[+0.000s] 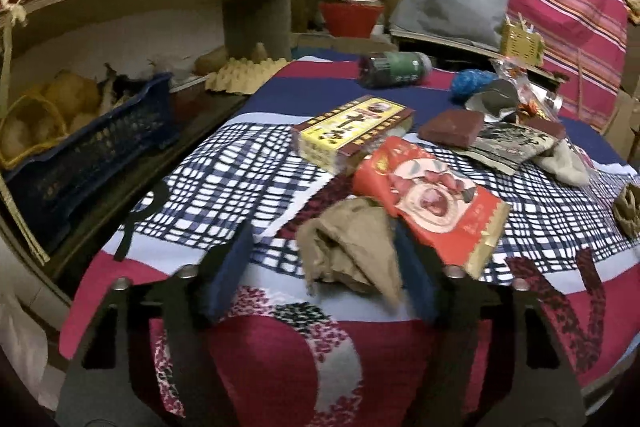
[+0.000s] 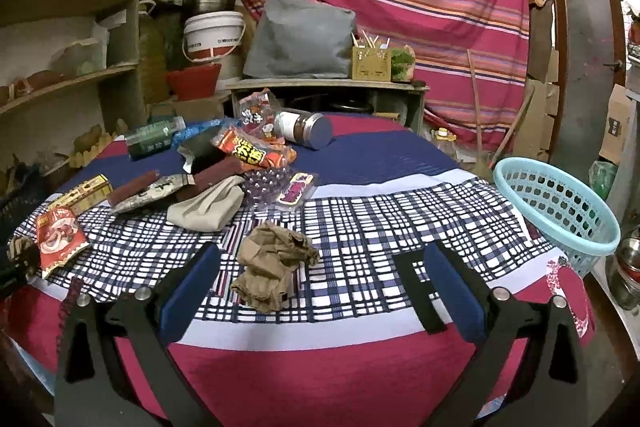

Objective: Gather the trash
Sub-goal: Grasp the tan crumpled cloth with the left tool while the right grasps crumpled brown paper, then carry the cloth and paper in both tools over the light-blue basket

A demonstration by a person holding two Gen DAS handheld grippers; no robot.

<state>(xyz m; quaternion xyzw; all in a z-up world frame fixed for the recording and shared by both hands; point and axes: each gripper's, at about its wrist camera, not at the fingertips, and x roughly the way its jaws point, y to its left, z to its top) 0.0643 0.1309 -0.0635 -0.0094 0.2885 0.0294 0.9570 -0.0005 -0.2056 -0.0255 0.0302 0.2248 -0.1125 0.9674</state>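
The left gripper stood with its blue-padded fingers apart around a crumpled brown paper wad; contact could not be judged through the blur. The right gripper was spread wide, with another crumpled brown paper ball on the checked tablecloth between its fingers, untouched. Just beyond the left wad lay a red snack wrapper and a yellow printed carton, their lettering illegible. A pale blue perforated plastic basket sat at the table's right edge, partly cut off.
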